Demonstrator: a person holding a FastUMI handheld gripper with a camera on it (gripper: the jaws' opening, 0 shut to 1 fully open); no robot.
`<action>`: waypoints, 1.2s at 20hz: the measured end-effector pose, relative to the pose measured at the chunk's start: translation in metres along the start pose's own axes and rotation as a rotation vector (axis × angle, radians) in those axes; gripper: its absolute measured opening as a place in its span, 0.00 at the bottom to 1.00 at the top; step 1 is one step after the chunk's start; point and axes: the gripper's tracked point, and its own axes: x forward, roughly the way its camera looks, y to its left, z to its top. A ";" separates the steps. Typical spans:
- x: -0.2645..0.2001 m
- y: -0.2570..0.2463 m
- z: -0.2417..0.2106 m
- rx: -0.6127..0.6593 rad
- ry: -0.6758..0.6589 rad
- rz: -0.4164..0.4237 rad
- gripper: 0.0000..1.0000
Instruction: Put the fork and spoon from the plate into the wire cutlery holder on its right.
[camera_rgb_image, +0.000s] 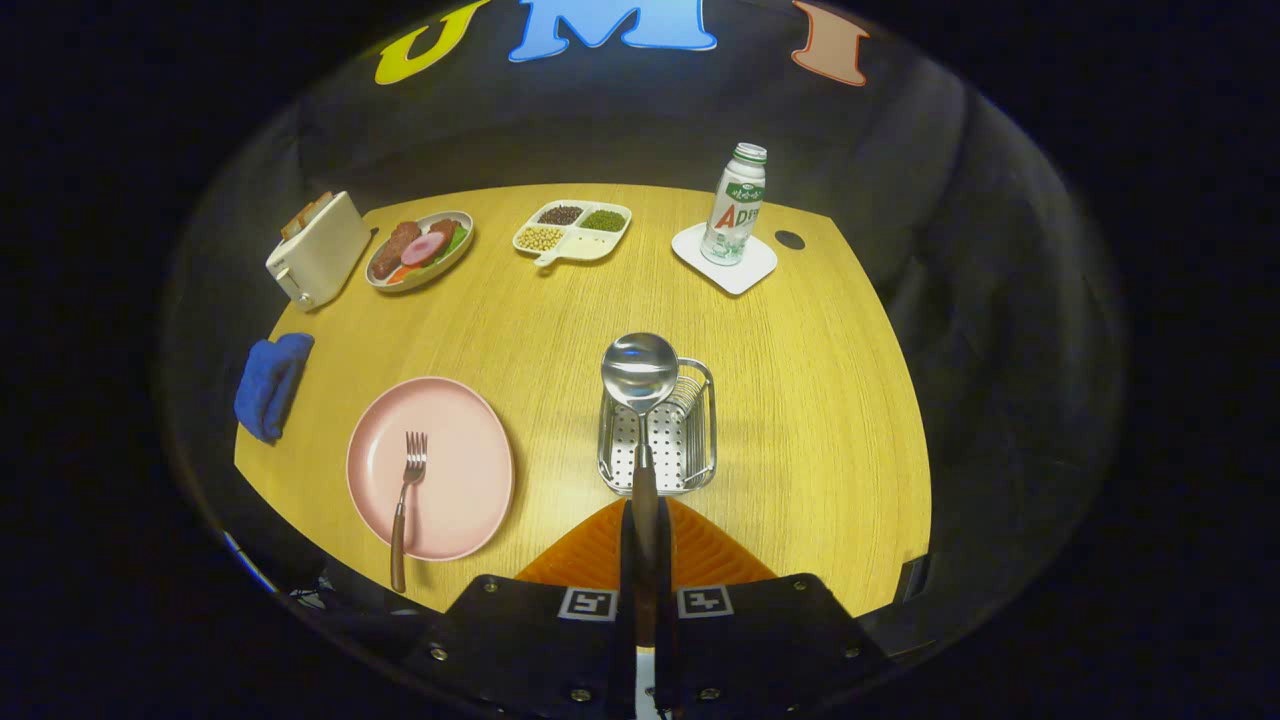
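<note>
My gripper (645, 545) is shut on the brown handle of the spoon (640, 375). The spoon sticks straight out ahead of the fingers, and its shiny bowl hangs above the near-left part of the wire cutlery holder (690, 440). The holder stands on the wooden table just beyond the fingertips. To the left of the holder lies the pink plate (450, 490). The fork (408, 490) rests on the plate, tines pointing away, with its brown handle overhanging the plate's near rim.
A blue cloth (270, 385) lies at the table's left edge. Along the far side stand a toaster (315, 250), a plate of food (420, 248), a divided dish of beans (572, 230) and a bottle (735, 205) on a white coaster (760, 270).
</note>
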 end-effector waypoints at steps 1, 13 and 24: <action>0.003 -0.005 -0.003 -0.014 0.034 -0.005 0.08; 0.020 -0.027 -0.010 -0.081 0.353 0.016 0.08; 0.015 -0.020 0.016 0.033 0.294 0.070 0.13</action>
